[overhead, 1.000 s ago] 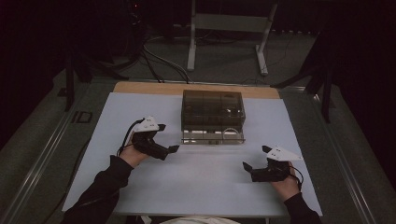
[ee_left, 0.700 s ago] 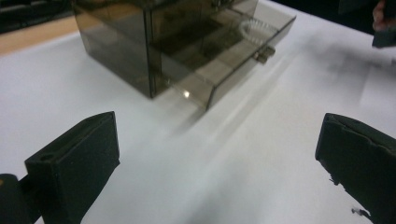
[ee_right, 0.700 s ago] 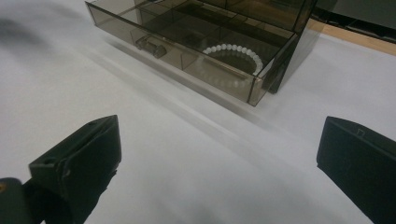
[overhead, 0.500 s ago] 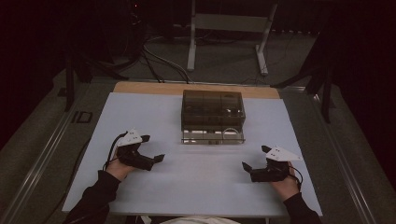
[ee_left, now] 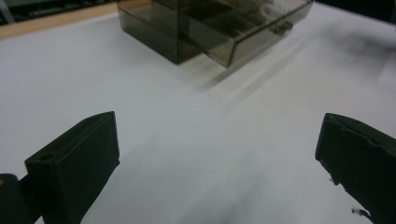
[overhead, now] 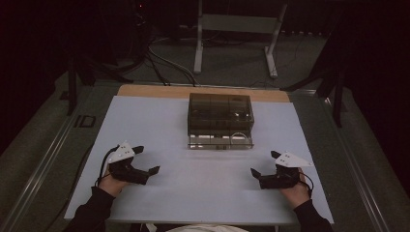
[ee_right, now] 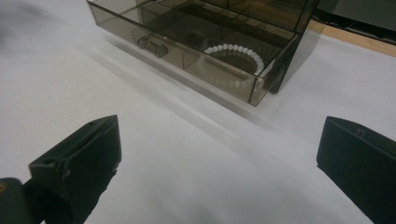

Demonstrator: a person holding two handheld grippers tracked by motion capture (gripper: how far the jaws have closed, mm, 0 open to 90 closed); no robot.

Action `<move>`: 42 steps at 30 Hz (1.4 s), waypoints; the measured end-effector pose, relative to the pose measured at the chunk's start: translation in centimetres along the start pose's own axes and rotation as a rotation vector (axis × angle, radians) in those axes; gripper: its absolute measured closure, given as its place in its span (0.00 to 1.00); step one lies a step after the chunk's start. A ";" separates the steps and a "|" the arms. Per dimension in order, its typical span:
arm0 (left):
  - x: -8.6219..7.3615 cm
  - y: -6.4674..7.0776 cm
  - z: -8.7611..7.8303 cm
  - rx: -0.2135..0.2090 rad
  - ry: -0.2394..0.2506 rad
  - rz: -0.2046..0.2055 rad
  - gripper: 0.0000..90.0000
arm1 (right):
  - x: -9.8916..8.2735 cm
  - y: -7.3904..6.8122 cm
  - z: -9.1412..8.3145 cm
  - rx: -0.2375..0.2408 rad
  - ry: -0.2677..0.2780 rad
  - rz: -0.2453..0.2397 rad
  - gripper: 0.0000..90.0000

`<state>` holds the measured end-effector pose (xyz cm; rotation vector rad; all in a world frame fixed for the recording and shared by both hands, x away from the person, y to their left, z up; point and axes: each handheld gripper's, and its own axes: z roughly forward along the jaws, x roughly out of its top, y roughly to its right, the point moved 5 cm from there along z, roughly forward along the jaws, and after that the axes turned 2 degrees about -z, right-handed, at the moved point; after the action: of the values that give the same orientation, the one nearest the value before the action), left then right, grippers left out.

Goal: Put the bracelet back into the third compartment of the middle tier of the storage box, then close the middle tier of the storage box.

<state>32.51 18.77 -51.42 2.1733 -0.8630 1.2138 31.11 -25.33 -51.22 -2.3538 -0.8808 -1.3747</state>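
High view shows the smoky drawer box [overhead: 220,113] at mid-table, its bottom drawer [overhead: 220,141] pulled toward the person, long axis crosswise, a bead bracelet [ee_right: 236,52] inside. Both the left gripper [overhead: 146,160] and right gripper [overhead: 263,164] rest empty, jaws spread wide, on this side of the box. Bare white table [overhead: 203,188] lies between them and the box, with the 2 about equally near.

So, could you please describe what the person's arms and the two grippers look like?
Both forearms wear dark long sleeves. The left gripper and right gripper each have a black body, two blocky black jaws and a pale grey three-cornered plate on top. A thin black cable loops from the left gripper; another trails by the right hand.
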 end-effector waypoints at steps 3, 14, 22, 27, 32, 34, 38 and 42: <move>0.0 -0.4 -0.4 0.015 0.022 -0.012 0.01 | 0.0 0.0 0.0 0.002 -0.001 0.000 0.00; -1.0 -0.7 0.0 0.020 -0.013 -0.008 0.01 | 0.2 -0.1 -0.1 0.000 0.007 -0.010 0.00; -0.7 -0.2 -0.3 0.021 0.008 -0.016 0.01 | 0.7 -0.1 -0.5 -0.007 0.023 -0.021 0.00; -0.7 0.0 -0.4 0.023 0.012 -0.016 0.01 | 0.8 -0.2 -0.5 -0.001 0.025 -0.023 0.00; -0.8 0.0 -0.4 0.029 0.006 -0.010 0.01 | 1.0 -0.3 -0.5 -0.001 0.027 -0.027 0.00; -0.8 0.0 -0.4 0.027 0.002 -0.013 0.01 | 1.1 -0.4 -0.5 -0.001 0.025 -0.029 0.00; -0.8 0.0 -0.3 0.027 0.002 -0.014 0.01 | 1.6 -0.5 -0.8 -0.002 0.038 -0.029 0.00; -0.8 0.0 -0.3 0.024 0.001 -0.016 0.01 | 2.2 -0.6 -0.9 -0.012 0.042 -0.032 0.00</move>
<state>32.03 19.20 -52.04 2.1941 -0.8327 1.2236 30.87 -24.53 -48.87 -2.3199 -0.9043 -1.4405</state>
